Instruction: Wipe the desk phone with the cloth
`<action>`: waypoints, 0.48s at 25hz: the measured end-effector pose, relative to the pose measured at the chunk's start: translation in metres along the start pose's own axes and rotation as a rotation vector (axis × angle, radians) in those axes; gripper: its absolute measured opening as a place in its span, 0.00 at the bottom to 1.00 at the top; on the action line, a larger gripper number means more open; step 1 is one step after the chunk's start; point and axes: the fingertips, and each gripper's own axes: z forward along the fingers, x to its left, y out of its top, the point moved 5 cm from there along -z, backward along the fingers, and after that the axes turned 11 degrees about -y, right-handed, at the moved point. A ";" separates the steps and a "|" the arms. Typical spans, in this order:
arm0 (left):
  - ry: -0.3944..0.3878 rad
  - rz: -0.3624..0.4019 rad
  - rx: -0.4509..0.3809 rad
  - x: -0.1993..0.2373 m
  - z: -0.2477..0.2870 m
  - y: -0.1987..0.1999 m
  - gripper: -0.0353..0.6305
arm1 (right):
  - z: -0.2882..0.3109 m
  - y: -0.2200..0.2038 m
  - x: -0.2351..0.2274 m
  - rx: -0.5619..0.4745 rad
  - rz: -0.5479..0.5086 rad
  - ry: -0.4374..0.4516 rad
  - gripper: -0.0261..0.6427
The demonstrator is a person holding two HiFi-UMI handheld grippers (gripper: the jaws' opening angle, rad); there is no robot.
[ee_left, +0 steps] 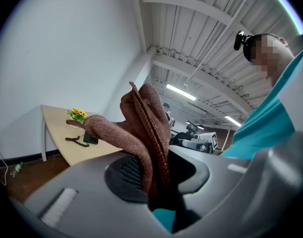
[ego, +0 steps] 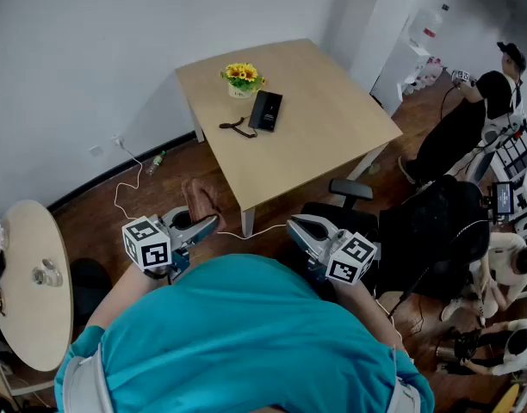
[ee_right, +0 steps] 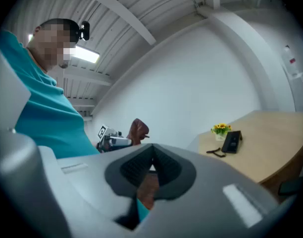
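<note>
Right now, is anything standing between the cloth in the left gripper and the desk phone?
Nothing tall. Between the cloth in the left gripper and the desk phone there is only floor and bare table. A small dark cord-like item lies beside the phone on the near side; the flowers stand behind it.

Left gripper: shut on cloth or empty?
Shut on the cloth: in its own view the left gripper has the brown fabric pinched between its jaws, bunched upward.
</note>
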 end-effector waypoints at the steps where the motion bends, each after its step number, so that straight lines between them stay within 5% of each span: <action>1: 0.004 0.001 -0.003 -0.002 0.006 0.001 0.22 | -0.005 0.001 -0.005 0.001 -0.004 -0.001 0.04; 12: 0.050 -0.020 -0.017 -0.018 0.051 -0.004 0.22 | -0.037 0.003 -0.053 0.022 -0.041 0.008 0.04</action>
